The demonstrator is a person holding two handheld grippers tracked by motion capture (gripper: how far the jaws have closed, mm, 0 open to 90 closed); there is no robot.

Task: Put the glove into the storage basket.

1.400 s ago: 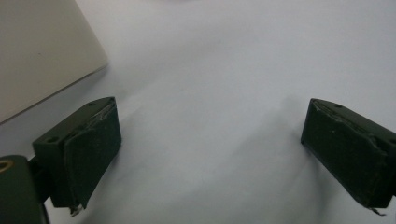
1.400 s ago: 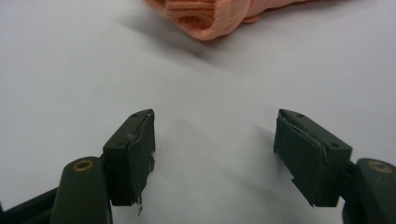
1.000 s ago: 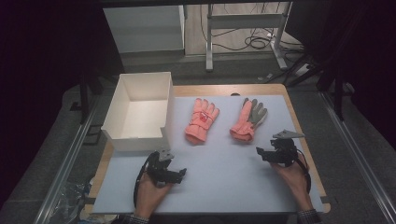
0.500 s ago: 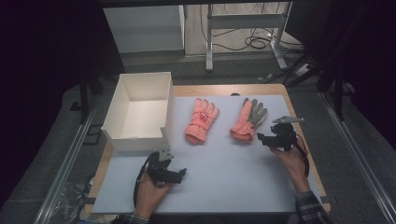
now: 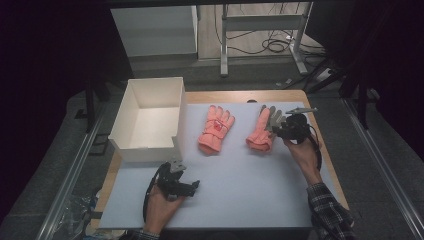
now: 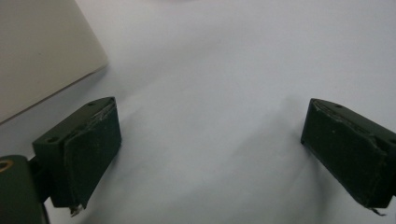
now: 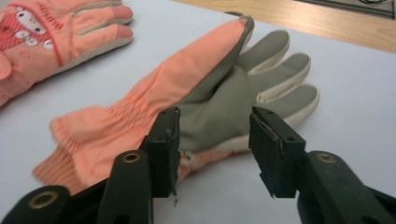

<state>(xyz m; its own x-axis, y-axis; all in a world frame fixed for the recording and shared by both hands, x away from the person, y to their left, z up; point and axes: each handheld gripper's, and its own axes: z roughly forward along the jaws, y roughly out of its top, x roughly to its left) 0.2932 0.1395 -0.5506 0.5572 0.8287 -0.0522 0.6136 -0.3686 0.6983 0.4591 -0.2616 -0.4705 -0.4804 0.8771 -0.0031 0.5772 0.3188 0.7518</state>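
**Ana:** Right gripper view first: what is that padded salmon-orange glove with the grey textured palm [image 7: 219, 100] made of?

**Ben:** Smooth quilted fabric on the back, a gathered wrist, a ribbed knit cuff, and a grippy woven grey palm with cream edging along the fingers. It lies palm half up on the mat. The right gripper [image 7: 214, 140] has its black jaws half apart; they have just been closing, with the palm's edge between them, and the pads do not press on it.

**Ana:** And its twin?

**Ben:** The second salmon-orange glove with a small cartoon patch on its back [image 5: 216, 128] lies flat, back up, just to the left, apart from the first.

**Ana:** The other hand?

**Ben:** The left gripper [image 6: 210, 154] rests low near the table's front edge, jaws wide, with bare mat between the worn rubber pads.

**Ana:** What about the surface?

**Ben:** A pale, matte sheet [image 5: 250, 185] covers a wooden tabletop [image 5: 240, 96]. An open white rectangular cardboard box [image 5: 131, 120] sits at its left end.

**Ana:** The room?

**Ben:** Dark at both sides. Beyond the table, a white cabinet [image 5: 155, 30], metal desk legs [image 5: 223, 47] and black cables [image 5: 275, 45] lie on a wood-look floor.
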